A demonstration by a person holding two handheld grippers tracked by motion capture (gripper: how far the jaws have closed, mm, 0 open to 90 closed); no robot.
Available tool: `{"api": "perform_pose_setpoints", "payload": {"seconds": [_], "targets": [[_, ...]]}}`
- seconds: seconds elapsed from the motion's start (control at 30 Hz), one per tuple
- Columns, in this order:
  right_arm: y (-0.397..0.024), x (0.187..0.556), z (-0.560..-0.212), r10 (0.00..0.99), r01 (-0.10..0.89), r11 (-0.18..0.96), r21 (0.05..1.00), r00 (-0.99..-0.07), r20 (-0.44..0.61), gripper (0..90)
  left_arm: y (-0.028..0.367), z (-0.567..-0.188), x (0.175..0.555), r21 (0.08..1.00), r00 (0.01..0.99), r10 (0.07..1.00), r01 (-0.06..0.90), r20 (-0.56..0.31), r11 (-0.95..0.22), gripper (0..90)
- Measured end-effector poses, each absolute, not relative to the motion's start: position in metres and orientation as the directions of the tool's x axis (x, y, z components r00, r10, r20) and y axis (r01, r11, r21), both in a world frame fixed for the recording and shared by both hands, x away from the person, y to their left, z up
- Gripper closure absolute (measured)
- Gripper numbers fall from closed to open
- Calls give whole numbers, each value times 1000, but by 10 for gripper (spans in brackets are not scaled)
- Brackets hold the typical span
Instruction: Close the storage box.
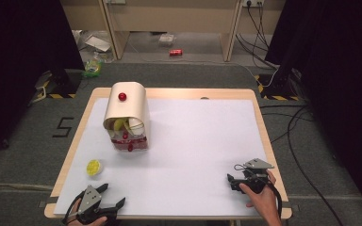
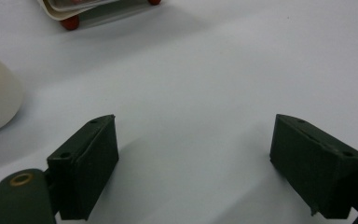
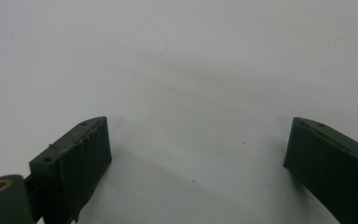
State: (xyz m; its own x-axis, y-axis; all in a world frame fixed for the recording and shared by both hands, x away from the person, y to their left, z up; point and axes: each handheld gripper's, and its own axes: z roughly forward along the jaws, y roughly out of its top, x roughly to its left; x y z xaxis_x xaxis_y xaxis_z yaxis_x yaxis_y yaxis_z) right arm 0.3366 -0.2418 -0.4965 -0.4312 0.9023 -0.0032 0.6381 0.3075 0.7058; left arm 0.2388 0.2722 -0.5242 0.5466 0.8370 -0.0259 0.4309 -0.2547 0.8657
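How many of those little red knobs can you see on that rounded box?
3 in the high view: one red knob on top of the bread box, one on its front, one at its near bottom edge. Others may be hidden behind it.

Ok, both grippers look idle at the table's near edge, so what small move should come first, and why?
Probably ease the left gripper forward toward the small yellow-filled cup: its jaws stand open and empty, and the cup is the nearest thing, just ahead to its left.

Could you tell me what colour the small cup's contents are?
Yellow, clearest in the high view: small cup.
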Motion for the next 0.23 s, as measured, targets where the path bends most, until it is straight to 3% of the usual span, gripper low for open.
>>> {"api": "perform_pose_setpoints", "payload": {"seconds": [0.23], "targets": [[-242,337,-496,902,638,307,706,-431,-3,72,272,-525,239,868,547,836,428,-27,-252,144]]}}
